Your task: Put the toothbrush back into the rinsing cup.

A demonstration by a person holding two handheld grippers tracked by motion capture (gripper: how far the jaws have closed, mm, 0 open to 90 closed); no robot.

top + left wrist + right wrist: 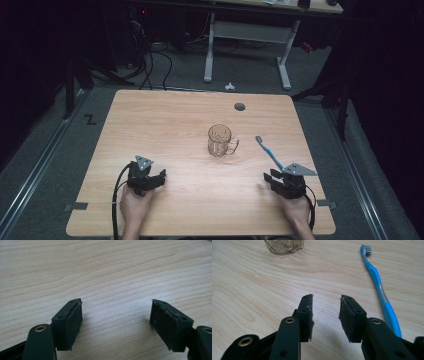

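Both hands resting at near edge — left gripper sitting jaws wide apart, nothing between; right gripper jaws parted, empty. Blue toothbrush lying just beside right gripper, long axis running away and leftward, bristles far. Glass mug standing farther, mid-table — right hand likely nearer.

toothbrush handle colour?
Blue with a grey middle section; the toothbrush shows best in the right gripper view.

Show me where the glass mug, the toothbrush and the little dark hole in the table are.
glass mug (219,140), high view, its body.
toothbrush (377,277), right gripper view, blue handle.
hole (239,106), high view, its middle.
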